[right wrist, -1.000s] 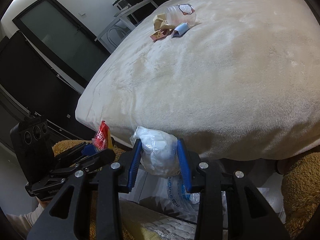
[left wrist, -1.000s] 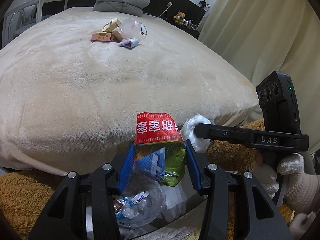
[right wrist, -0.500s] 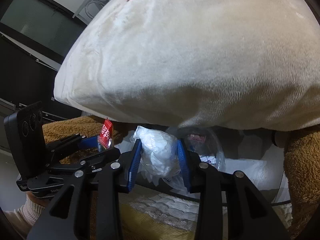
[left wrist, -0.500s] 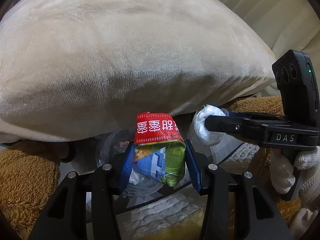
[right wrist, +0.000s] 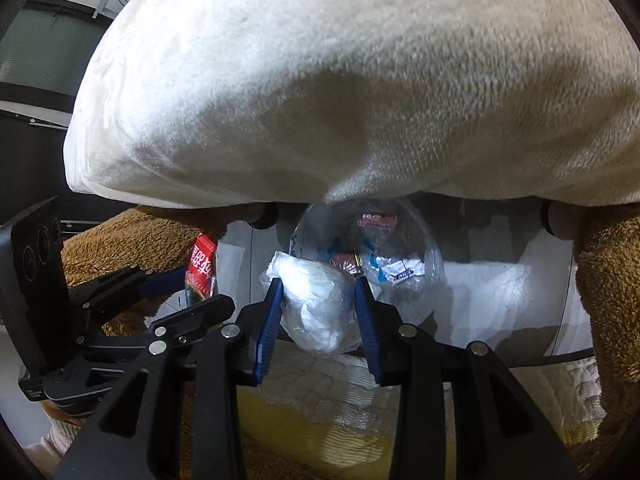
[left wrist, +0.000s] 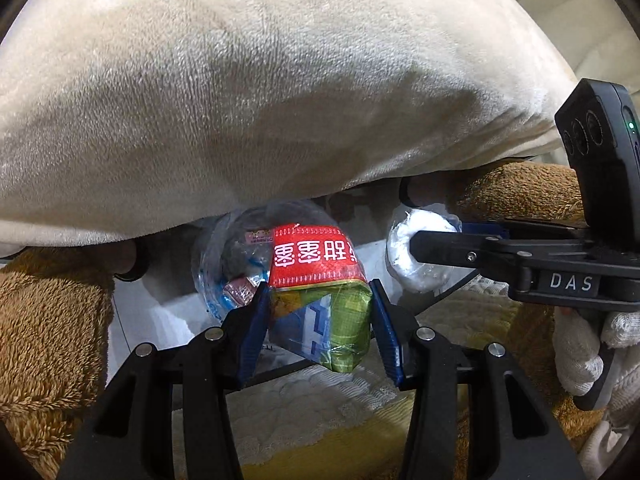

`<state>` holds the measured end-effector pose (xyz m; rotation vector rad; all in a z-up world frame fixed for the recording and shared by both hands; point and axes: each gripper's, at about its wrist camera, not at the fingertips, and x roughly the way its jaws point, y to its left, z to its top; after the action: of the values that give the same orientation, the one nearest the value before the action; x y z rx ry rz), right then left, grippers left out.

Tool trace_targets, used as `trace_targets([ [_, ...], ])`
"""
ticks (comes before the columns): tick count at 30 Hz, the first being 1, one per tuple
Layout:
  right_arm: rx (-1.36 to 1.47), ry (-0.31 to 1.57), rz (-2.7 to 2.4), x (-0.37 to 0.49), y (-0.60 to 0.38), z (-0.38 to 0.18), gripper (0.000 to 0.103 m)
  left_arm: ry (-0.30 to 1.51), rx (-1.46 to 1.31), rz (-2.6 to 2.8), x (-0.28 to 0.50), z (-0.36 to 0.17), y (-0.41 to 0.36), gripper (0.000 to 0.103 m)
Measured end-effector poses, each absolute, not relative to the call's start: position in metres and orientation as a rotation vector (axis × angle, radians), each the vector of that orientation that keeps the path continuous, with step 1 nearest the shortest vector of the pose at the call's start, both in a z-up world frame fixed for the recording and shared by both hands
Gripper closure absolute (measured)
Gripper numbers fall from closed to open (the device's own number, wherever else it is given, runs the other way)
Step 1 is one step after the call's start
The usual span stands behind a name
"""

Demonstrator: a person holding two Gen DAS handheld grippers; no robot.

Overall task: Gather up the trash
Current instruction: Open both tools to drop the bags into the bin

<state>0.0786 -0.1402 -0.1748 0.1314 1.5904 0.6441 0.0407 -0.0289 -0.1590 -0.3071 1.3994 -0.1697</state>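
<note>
My left gripper [left wrist: 318,300] is shut on a crumpled snack wrapper [left wrist: 316,276], red on top with white characters, green and blue below. My right gripper [right wrist: 318,296] is shut on a white crumpled plastic wad [right wrist: 316,304]. Both point steeply down beside the bed's edge. Below them lies a clear plastic bag [right wrist: 392,260] with several small wrappers inside. In the left wrist view the right gripper [left wrist: 416,248] holds the white wad [left wrist: 420,240] to the right of the wrapper. In the right wrist view the left gripper [right wrist: 192,284] shows at the left with the red wrapper [right wrist: 202,264].
A cream fleece blanket [left wrist: 260,92] on the bed fills the upper part of both views and overhangs the bag. Brown fuzzy fabric [left wrist: 44,320] flanks both sides. A white and yellow textured cloth [right wrist: 340,420] lies under the grippers. A gloved hand [left wrist: 580,348] holds the right gripper.
Both grippers have sunk and tipped down from over the bed top to below its edge. The trash pile on the bed has left view. The clear bag has come into view. Both grips are unchanged.
</note>
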Motion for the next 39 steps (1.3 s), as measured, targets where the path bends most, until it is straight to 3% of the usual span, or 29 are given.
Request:
trace_targets([
  [23,0.138,1.656,0.574,0.079,-0.145,-0.188,0.061,1.431,-0.243,-0.151,0.044,-0.156,-0.036,0.054],
  [27,0.169,1.66,0.553,0.083,-0.15,-0.188,0.052,1.441,-0.232,-0.139,0.045,-0.159,-0.037,0.04],
  [39,0.181,1.641,0.542,0.086,-0.153,-0.181,0.052,1.437,-0.245,-0.144,0.043,-0.16,-0.034,0.04],
])
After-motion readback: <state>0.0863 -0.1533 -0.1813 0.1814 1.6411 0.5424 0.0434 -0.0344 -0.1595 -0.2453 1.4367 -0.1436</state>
